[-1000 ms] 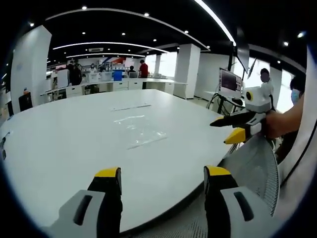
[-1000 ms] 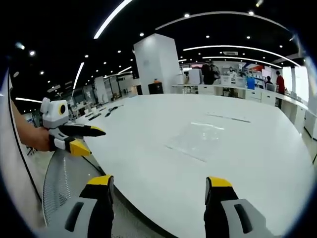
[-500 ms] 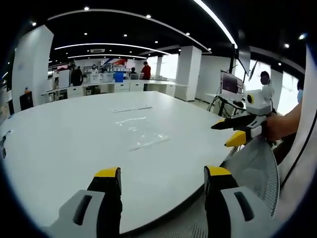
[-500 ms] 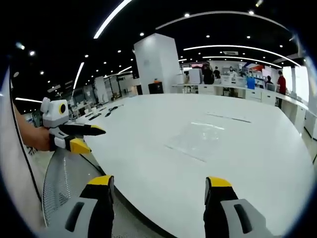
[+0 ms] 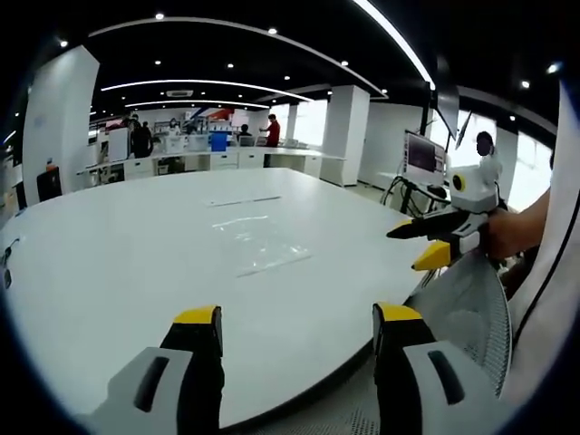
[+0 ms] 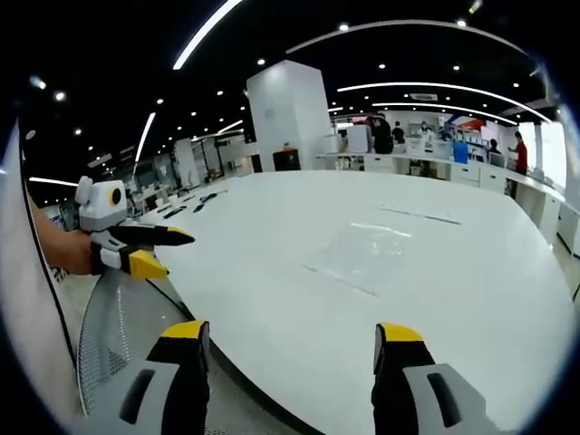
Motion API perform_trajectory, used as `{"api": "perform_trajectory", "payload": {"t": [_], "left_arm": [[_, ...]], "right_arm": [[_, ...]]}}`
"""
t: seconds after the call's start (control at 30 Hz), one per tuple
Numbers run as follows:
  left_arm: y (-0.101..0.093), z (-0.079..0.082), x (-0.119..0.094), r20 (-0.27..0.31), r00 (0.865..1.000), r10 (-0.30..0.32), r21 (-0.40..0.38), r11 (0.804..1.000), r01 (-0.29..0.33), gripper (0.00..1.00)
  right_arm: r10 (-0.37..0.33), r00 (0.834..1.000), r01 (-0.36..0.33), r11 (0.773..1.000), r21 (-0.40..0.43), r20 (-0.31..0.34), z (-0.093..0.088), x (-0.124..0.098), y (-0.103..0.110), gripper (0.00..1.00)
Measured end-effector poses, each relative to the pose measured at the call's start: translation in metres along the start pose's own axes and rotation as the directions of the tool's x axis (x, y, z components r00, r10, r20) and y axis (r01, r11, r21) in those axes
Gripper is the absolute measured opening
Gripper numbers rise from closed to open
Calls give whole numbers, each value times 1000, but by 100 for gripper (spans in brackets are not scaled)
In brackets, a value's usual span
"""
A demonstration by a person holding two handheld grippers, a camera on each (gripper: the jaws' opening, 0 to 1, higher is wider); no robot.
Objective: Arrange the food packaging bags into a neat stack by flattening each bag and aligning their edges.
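1. Left gripper (image 5: pixel 288 331): jaws spread apart, nothing between them, hanging over the near edge of the white desk (image 5: pixel 109 263).
2. Right gripper (image 6: pixel 288 349): jaws apart too, holding nothing, also at the near edge; it shows in the left gripper view at the right, off the desk's right edge, held by a hand (image 5: pixel 512 231).
3. Clear food packaging bags (image 5: pixel 258 243): lying flat near the middle of the desk, well apart from both grippers; in the right gripper view they sit mid-desk (image 6: pixel 367 254). Cannot tell how many, edges too faint.
4. Thin strip (image 5: pixel 243 199) lies beyond the bags, toward the far edge.
5. Grey mesh chair back (image 6: pixel 113 331) just below the near edge.
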State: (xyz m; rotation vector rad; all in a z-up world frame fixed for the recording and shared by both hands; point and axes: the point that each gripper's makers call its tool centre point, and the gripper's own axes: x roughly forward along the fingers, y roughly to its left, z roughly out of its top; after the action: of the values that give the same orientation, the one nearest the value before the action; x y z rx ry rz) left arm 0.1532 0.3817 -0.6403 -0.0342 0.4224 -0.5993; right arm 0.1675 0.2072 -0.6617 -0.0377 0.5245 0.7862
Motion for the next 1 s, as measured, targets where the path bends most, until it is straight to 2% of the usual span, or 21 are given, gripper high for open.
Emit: {"api": "perform_trajectory", "payload": {"t": [1.0], "left_arm": [[-2, 1, 0, -3, 1000, -5, 7, 1000, 5, 65]], "right_arm": [[10, 1000, -10, 1000, -5, -22, -5, 2, 1, 73]]}}
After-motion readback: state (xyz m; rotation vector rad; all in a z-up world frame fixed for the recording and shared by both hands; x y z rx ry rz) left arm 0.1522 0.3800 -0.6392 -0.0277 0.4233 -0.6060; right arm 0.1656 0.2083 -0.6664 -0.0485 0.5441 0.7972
